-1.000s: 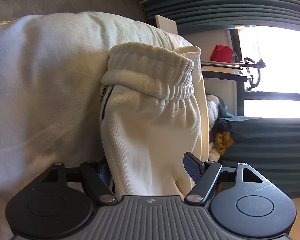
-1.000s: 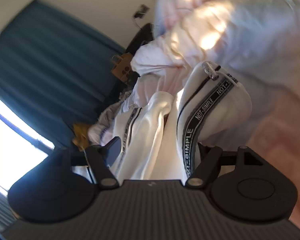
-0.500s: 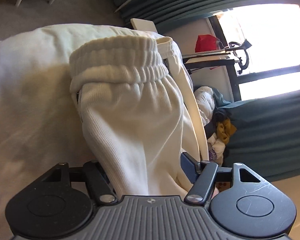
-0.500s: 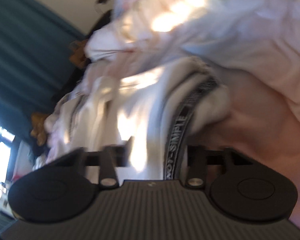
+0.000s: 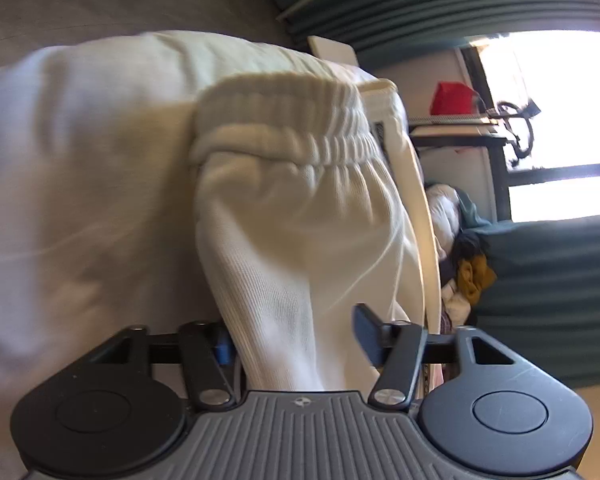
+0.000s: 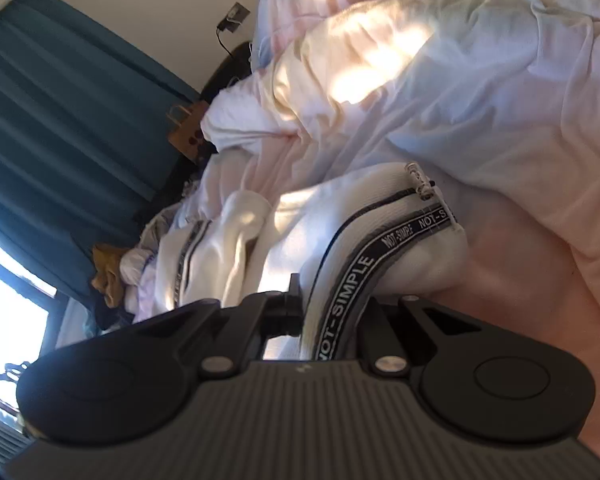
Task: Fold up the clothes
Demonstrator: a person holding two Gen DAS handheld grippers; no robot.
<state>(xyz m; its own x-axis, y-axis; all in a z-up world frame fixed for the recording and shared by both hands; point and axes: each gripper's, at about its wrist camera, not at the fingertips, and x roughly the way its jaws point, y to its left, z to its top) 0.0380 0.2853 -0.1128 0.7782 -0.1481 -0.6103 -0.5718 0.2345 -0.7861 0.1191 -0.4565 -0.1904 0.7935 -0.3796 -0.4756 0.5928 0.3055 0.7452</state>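
Observation:
A cream-white zip jacket with a ribbed elastic cuff (image 5: 284, 120) hangs from my left gripper (image 5: 296, 340), which is shut on its sleeve fabric (image 5: 284, 264); the fingertips are hidden by cloth. In the right wrist view my right gripper (image 6: 332, 316) is shut on the same jacket (image 6: 340, 220) at its black "NOT-SIMPLE" zipper tape (image 6: 356, 276). The metal zipper pull (image 6: 420, 180) lies at the tape's far end. The jacket rests on a pink bedsheet (image 6: 520, 288).
A rumpled white-and-pink duvet (image 6: 460, 80) lies beyond the jacket. A heap of other clothes (image 6: 112, 272) sits by the teal curtains (image 6: 60, 120). A bright window (image 5: 560, 120), a red object (image 5: 452, 98) on a shelf and a clothes pile (image 5: 464, 264) are at right.
The right gripper has swung and now sits low over the bed with the zipper tape still held. The left view has tilted slightly; the cuff stays hanging in the same grip.

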